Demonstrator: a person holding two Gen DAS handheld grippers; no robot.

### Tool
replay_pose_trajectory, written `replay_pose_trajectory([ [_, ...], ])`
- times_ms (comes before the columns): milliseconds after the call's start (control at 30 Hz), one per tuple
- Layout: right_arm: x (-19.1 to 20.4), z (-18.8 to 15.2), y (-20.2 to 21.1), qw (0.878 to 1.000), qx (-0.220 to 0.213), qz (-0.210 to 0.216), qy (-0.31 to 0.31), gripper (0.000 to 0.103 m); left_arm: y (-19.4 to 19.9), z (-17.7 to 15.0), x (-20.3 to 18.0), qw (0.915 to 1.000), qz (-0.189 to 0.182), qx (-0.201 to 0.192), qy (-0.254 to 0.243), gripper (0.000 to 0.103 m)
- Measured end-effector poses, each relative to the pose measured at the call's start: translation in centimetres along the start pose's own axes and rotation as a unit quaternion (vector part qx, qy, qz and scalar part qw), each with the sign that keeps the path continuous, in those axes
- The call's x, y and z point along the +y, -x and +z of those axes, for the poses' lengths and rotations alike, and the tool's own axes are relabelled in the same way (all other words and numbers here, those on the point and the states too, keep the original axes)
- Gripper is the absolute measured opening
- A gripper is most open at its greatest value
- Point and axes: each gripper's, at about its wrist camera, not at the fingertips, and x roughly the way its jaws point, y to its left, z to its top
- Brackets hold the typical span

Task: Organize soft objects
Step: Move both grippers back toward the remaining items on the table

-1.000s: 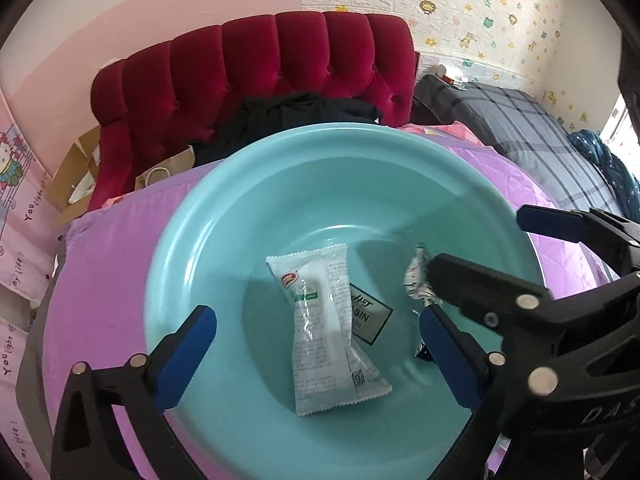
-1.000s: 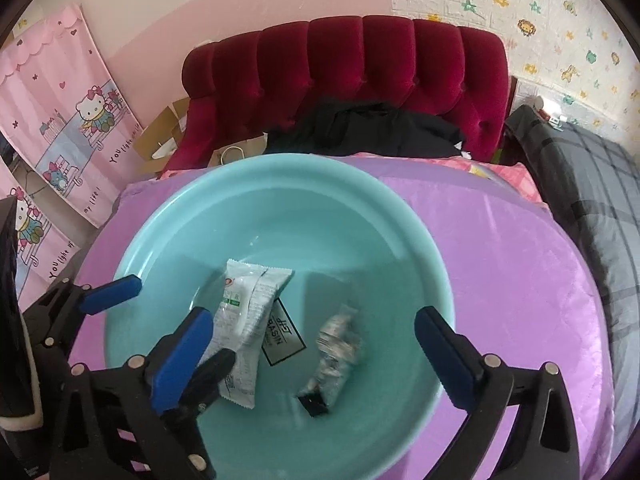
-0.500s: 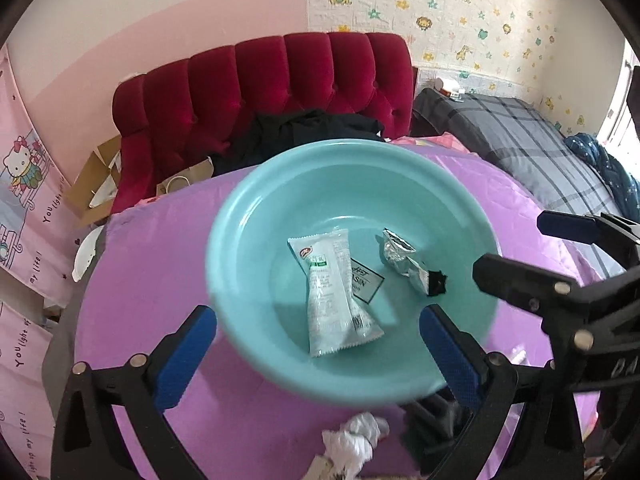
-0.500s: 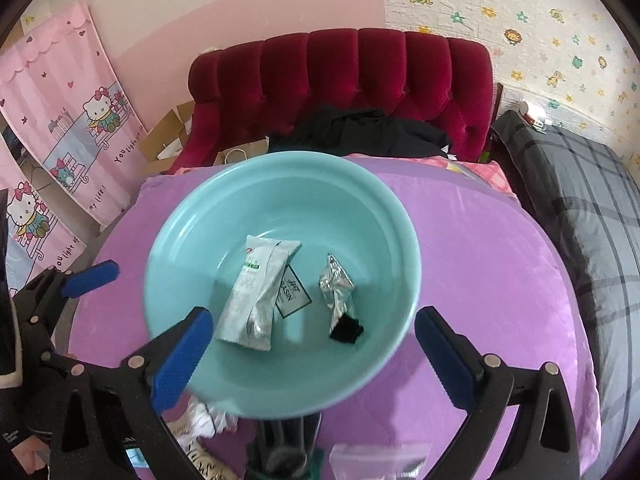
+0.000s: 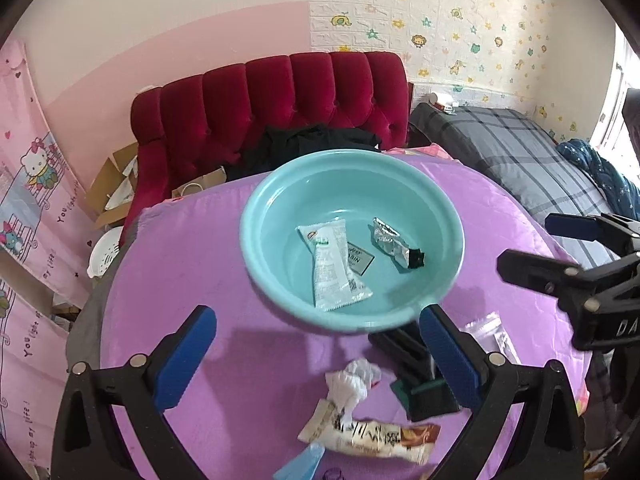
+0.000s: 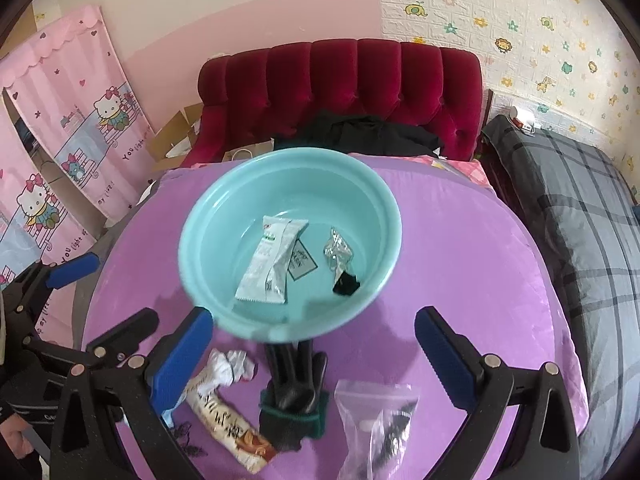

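Note:
A turquoise basin (image 5: 276,184) (image 6: 224,200) stands on the purple table and holds a white packet (image 5: 332,268) (image 6: 270,266) and a silver wrapper with a black end (image 5: 394,248) (image 6: 340,258). In front of it lie a crumpled white tissue (image 5: 350,384) (image 6: 228,366), a tan snack bar (image 5: 372,440) (image 6: 230,426), a black glove with a green cuff (image 5: 416,376) (image 6: 294,392) and a clear zip bag (image 6: 376,420). My left gripper (image 5: 316,352) and right gripper (image 6: 314,354) are both open, empty, held above these items.
The purple table (image 5: 180,264) (image 6: 460,260) is round. A red tufted headboard (image 5: 280,100) with black clothing (image 6: 360,132) stands behind it. A grey plaid bed (image 6: 580,208) lies at the right. Pink curtains (image 6: 60,140) and cardboard boxes (image 5: 116,188) are at the left.
Both grippers have pulled back and up from over the basin. The basin now looks smaller, and the tissue, snack bar, glove and zip bag have come into view.

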Motion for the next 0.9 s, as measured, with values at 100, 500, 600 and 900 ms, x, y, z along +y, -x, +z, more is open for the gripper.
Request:
replay_pose_trajectory([
  [100, 0.1, -0.8, 1.0, 1.0, 0.001, 0.0, 0.001, 0.103, 0.7, -1.1, 0.3, 0.9999, 0.0, 0.004, 0.01, 0.103],
  [500, 0.3, -5.6, 3.8, 1.0, 0.003, -0.014, 0.017, 0.103, 3.5, -6.4, 1.8, 0.9994, 0.027, -0.003, 0.02, 0.103],
  [600, 0.1, -6.8, 3.7, 1.0, 0.011, -0.016, 0.019, 0.103, 3.8, -7.7, 2.1, 0.9994, 0.025, 0.001, 0.024, 0.103],
  [900, -0.3, -10.1, 2.7, 0.999, 0.028, -0.022, 0.016, 0.103, 2.9, -12.4, 2.9, 0.9984, 0.029, 0.028, 0.039, 0.103],
])
